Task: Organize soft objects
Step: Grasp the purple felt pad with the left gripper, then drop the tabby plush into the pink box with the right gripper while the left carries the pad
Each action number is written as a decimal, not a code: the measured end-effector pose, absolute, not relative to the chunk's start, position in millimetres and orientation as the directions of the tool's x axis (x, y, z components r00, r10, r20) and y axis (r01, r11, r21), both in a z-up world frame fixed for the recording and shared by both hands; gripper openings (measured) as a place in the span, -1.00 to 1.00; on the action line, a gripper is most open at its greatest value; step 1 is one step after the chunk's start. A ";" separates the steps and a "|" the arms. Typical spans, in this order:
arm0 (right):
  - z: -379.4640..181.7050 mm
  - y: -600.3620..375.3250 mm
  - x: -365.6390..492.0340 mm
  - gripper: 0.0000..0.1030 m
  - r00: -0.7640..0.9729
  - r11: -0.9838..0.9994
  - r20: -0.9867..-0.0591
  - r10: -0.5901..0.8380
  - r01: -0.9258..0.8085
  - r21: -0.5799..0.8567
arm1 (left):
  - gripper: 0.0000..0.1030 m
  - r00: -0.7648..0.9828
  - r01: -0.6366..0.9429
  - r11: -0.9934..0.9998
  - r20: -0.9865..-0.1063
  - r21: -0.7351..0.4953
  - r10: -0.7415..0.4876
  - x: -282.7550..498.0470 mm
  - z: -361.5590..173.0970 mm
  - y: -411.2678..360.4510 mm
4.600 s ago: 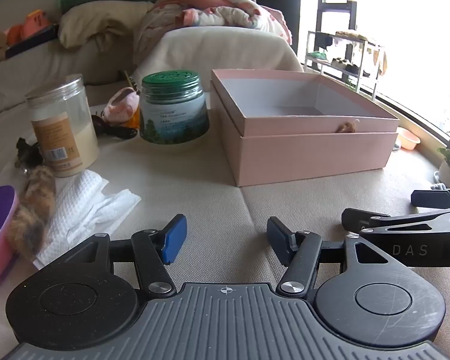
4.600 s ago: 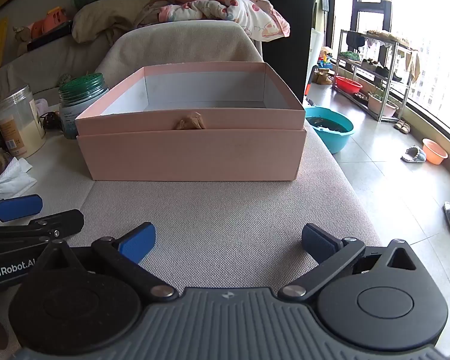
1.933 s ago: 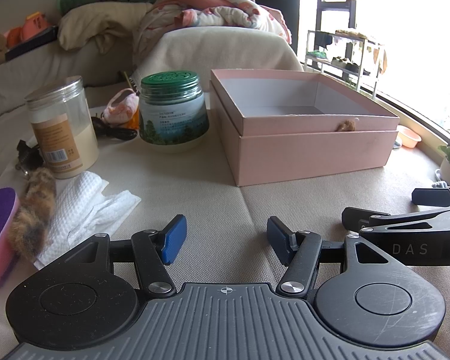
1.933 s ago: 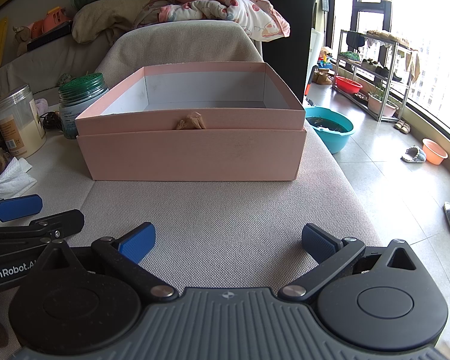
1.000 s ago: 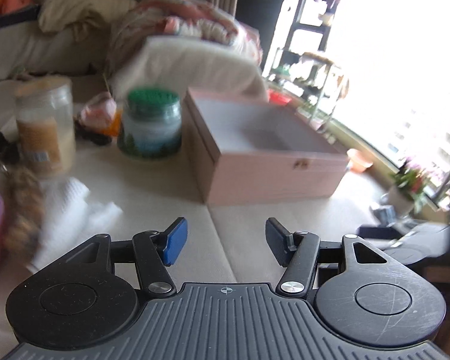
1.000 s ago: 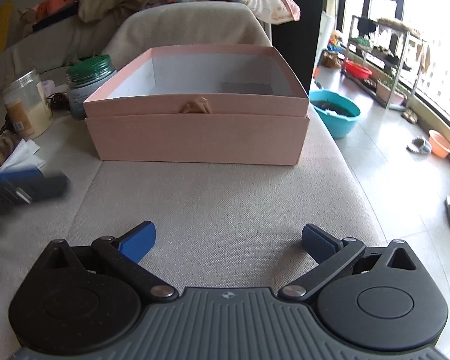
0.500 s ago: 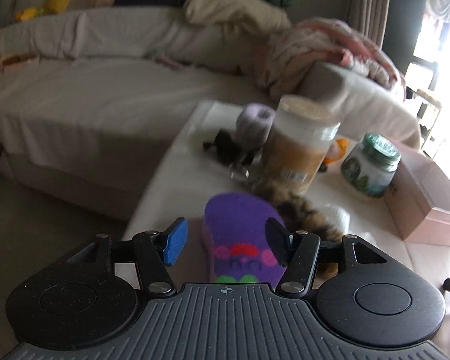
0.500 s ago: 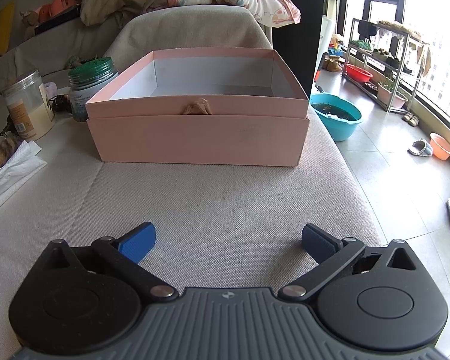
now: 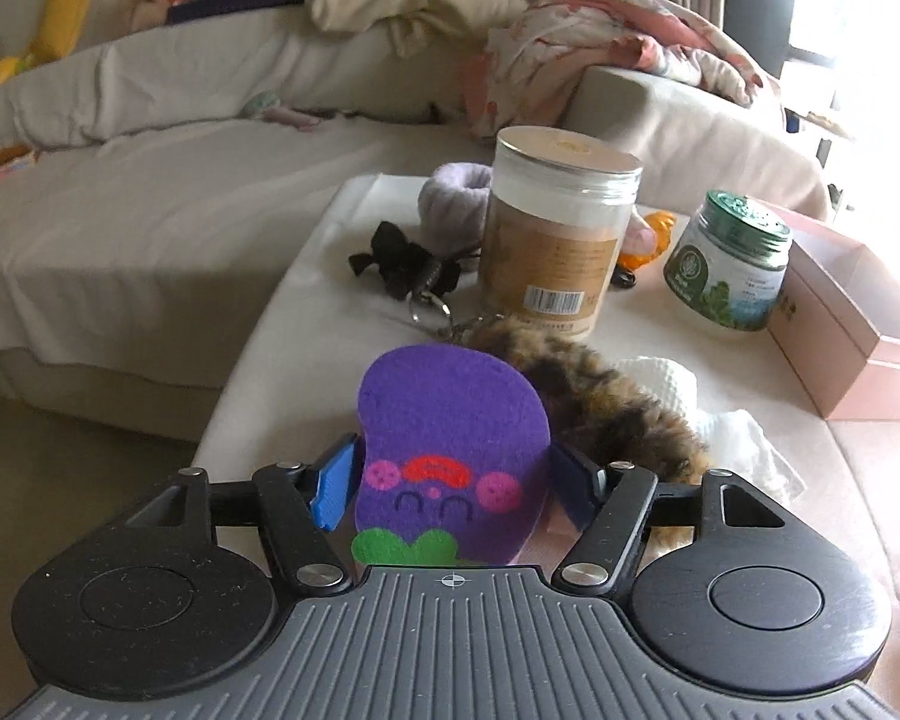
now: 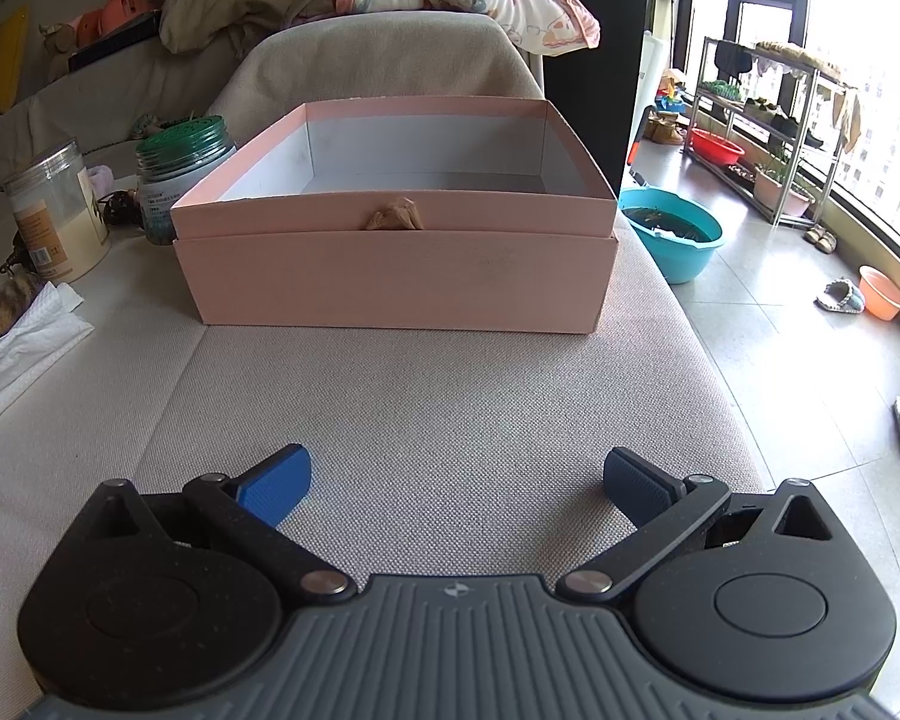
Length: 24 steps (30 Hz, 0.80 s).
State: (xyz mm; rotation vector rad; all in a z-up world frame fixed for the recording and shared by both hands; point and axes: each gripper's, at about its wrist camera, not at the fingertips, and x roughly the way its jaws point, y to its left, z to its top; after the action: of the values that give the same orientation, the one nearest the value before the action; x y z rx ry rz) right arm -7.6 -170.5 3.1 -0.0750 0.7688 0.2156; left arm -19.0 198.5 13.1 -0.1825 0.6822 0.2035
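Our left gripper [image 9: 450, 480] is opening, straddling the purple felt sponge with an embroidered face [image 9: 450, 438] near the cushion's left edge. Our right gripper [image 10: 456, 480] gapes empty before the pink cardboard box [image 10: 396, 276].

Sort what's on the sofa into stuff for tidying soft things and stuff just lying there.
For the job:
purple felt sponge
brown furry tail
lilac fluffy scrunchie
open pink cardboard box

Lying about:
clear powder jar
green-lidded glass jar
metal key ring

Two low wrist views, pink box [image 10: 390, 276] shared
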 end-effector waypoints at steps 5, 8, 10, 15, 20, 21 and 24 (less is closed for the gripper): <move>18.0 -153.9 -4.2 0.91 0.681 0.953 -0.695 0.229 -0.303 0.017 | 0.36 0.782 -0.256 0.955 -0.613 -0.151 0.113 -28.4 22.2 207.6; 45.5 -125.3 -4.4 0.91 0.705 0.924 -0.648 0.288 -0.383 -0.006 | 0.35 0.792 -0.275 0.941 -0.601 -0.196 0.107 -35.6 33.4 217.8; 66.8 -100.8 -0.5 0.91 0.704 0.898 -0.622 0.342 -0.441 -0.006 | 0.35 0.801 -0.289 0.935 -0.586 -0.204 0.120 -42.3 41.2 224.9; 106.2 -28.5 23.6 0.61 0.575 0.796 -0.642 0.507 -0.597 0.094 | 0.35 0.823 -0.343 0.912 -0.540 -0.224 0.177 -68.2 59.3 248.7; 114.1 61.5 41.9 -0.28 0.397 0.657 -0.708 0.583 -0.743 0.125 | 0.35 0.835 -0.364 0.896 -0.515 -0.253 0.193 -88.0 63.8 267.8; 113.5 78.4 43.0 -0.36 0.384 0.637 -0.716 0.583 -0.763 0.109 | 0.35 0.836 -0.364 0.895 -0.514 -0.259 0.192 -90.7 62.6 270.8; 108.5 124.6 36.8 -0.40 0.403 0.584 -0.718 0.568 -0.812 0.007 | 0.35 0.839 -0.361 0.889 -0.513 -0.280 0.180 -96.2 56.3 278.3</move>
State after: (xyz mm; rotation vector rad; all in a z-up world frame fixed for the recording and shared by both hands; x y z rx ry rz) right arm 36.8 124.6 108.5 -0.3730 0.7418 0.8971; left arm -96.2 278.3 56.3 -0.3797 0.4984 0.2934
